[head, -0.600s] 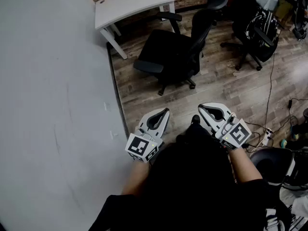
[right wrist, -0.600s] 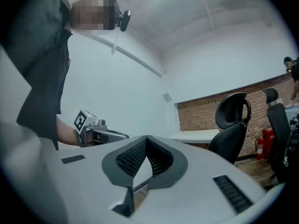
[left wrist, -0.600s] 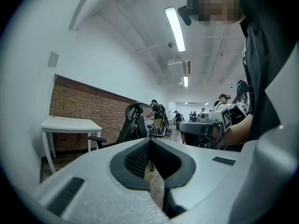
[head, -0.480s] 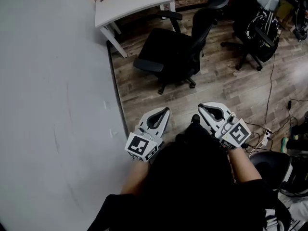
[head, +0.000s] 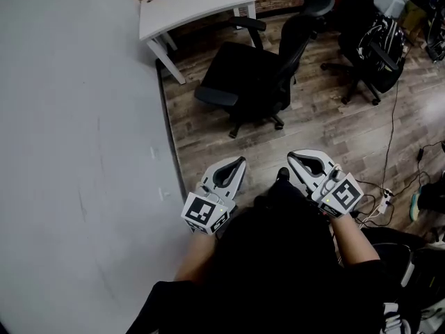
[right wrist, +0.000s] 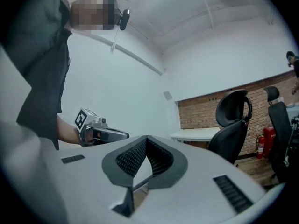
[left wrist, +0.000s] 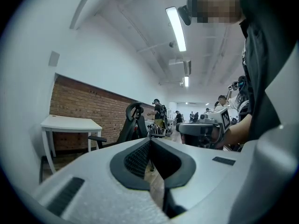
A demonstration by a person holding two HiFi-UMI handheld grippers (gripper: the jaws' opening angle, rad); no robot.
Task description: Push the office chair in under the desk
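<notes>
Against the grey wall (head: 76, 152) stands the white bench (head: 195, 2), and nearer the person the left claw (head: 236, 164) is held level, jaws together on nothing. The black office chair (head: 243, 75) stands on the wood floor (head: 208, 138) just clear of the bench, not under it, well apart from both claws. The right claw (head: 295, 157) is likewise closed and empty.

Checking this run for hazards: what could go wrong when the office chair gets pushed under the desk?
1. The office chair sits skewed to the desk; its armrest may strike the desktop's edge.
2. The left gripper and right gripper are shut and empty; pushing with closed tips could slip or spin the seat.
3. The floor cable at the right could snag a foot.
</notes>
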